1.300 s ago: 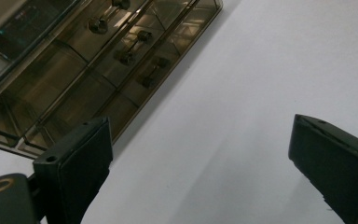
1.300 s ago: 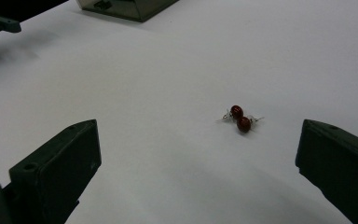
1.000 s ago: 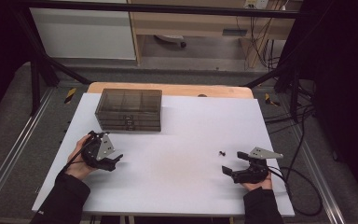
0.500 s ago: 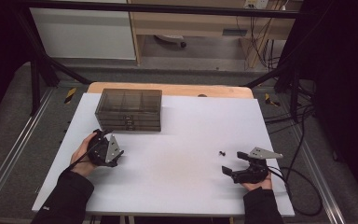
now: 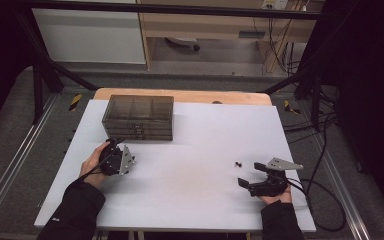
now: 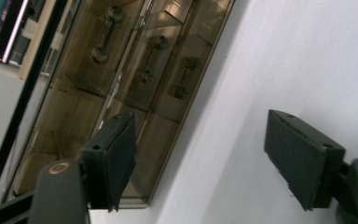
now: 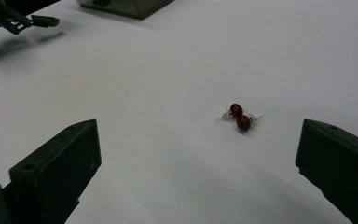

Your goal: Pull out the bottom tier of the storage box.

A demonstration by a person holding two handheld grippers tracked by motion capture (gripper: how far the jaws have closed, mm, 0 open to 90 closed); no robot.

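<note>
- White table (image 5: 190, 200) under a dark frame, shelving behind.
- Right gripper (image 5: 251, 176) rests low near the front edge, hand under it, jaws spread wide with nothing in them.
- Its own view brings out two red earrings (image 7: 239, 117), touching each other, just ahead between the jaws; from above, a dark speck (image 5: 238, 164).
- Left gripper (image 5: 130, 161) is tipped on its side, pointing at the box (image 5: 138, 116); jaws have just been closing, nothing gripped.
- Its view picks out the box's drawer handles (image 6: 148, 59).
</note>
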